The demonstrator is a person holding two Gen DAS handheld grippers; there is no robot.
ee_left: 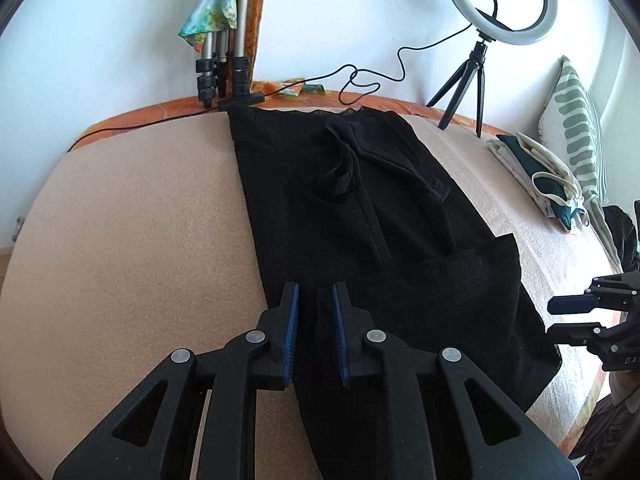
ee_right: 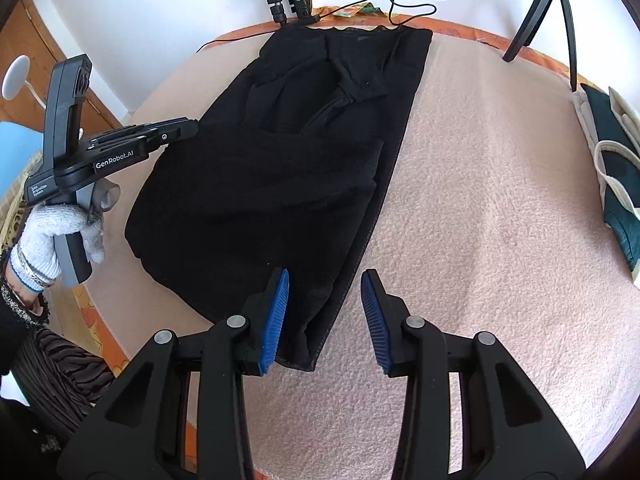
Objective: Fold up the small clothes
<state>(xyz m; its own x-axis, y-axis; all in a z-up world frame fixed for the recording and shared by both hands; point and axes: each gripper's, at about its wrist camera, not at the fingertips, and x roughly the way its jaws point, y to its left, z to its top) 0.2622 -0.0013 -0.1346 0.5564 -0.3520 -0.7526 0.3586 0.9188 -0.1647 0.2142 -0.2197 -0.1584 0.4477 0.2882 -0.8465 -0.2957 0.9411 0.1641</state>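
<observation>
A black garment (ee_left: 360, 208) lies flat and lengthwise on a pink blanket (ee_left: 140, 220), its sleeves folded inward. In the left wrist view my left gripper (ee_left: 316, 292) sits over the garment's near hem. Its blue pads stand a narrow gap apart, with a ridge of black cloth between them that is not pinched. The right wrist view shows the garment (ee_right: 288, 160) and my left gripper (ee_right: 194, 128) at its left edge, held by a gloved hand (ee_right: 52, 236). My right gripper (ee_right: 325, 280) is open over the near right corner, the cloth lying beside its left pad. It shows in the left wrist view as the right gripper (ee_left: 554, 316).
A ring light (ee_left: 504, 0) on a small tripod stands at the back right, its cable (ee_left: 360, 80) trailing along the far edge. Folded tripod legs (ee_left: 220, 64) lean at the back. A pile of folded clothes (ee_left: 540, 176) and a striped pillow (ee_left: 576, 120) lie at the right.
</observation>
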